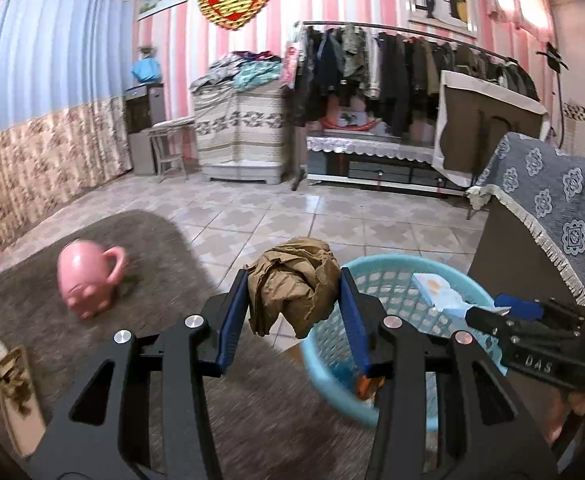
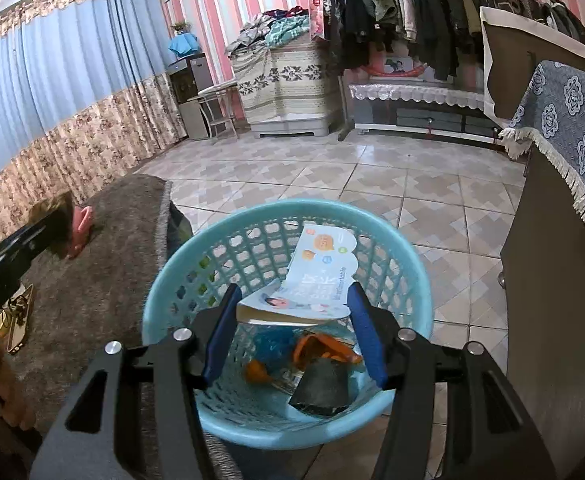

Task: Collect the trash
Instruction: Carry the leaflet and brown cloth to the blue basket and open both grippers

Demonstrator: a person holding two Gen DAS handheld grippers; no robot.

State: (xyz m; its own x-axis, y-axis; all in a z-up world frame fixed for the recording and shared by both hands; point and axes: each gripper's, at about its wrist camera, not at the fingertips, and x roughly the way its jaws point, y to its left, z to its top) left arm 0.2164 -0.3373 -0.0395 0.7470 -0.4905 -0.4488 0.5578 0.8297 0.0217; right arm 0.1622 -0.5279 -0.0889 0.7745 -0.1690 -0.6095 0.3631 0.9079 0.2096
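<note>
My left gripper (image 1: 295,280) is shut on a crumpled brown paper wad (image 1: 292,284), held above the grey rug (image 1: 140,240) just left of the light-blue basket (image 1: 392,259). My right gripper (image 2: 295,292) is shut on a pale blue printed packet (image 2: 316,276), held over the basket (image 2: 292,205). From the left wrist view the right gripper (image 1: 488,314) reaches in from the right with the packet (image 1: 438,292) at its tip. Orange wrappers (image 2: 324,350) and a dark scrap (image 2: 322,386) lie in the basket's bottom. The left gripper shows blurred at the left edge of the right wrist view.
A pink mug (image 1: 88,280) lies on its side on the rug. A shoe (image 1: 8,380) lies at the rug's near left. A dark cabinet under a blue patterned cloth (image 2: 564,128) stands close on the right. Tiled floor (image 2: 332,168) stretches to a clothes rack (image 1: 412,68).
</note>
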